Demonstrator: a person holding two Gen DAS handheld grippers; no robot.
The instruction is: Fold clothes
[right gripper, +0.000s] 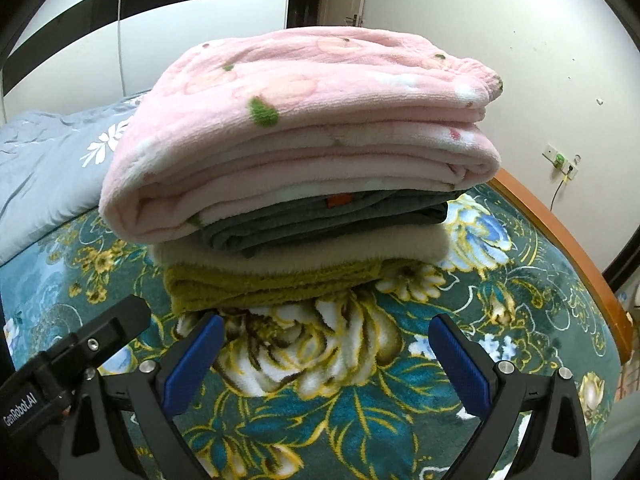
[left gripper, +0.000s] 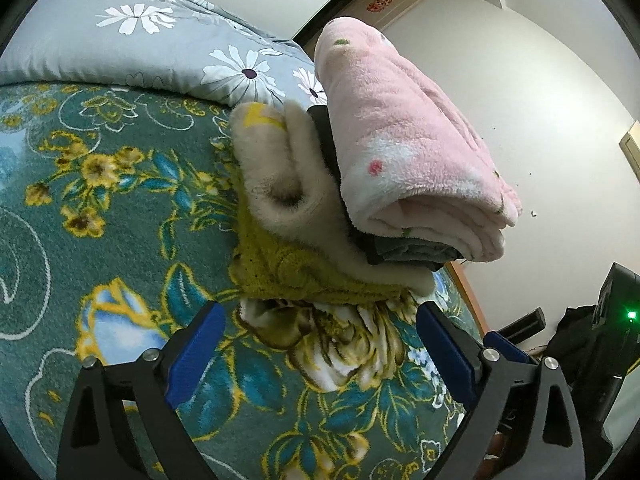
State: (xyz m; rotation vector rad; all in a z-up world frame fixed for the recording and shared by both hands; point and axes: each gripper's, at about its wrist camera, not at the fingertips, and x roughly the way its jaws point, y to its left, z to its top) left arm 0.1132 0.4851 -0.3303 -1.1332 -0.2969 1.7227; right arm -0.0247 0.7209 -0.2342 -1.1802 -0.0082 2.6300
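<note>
- Four folded items make one stack on the bed: pink fleece on top, grey garment under it, cream fleece next, yellow-green knit at the bottom.
- Left gripper: jaws apart, nothing between them, blue pads hovering over the teal floral blanket. Stack sits just beyond, at 12 o'clock.
- Left view, 10 o'clock of the stack: grey pillow with white daisies, touching the blanket edge.
- Right gripper: jaws apart too, holding nothing, low over the big white-and-yellow flower print. Stack at 12 o'clock, near the fingertips but not touching.
- Right view, 7 o'clock: part of the left gripper's black body, "GenRobot.AI" lettering.
- Right view, 2–4 o'clock: orange wooden bed rim; beyond it a wall socket with a cable plugged in.
</note>
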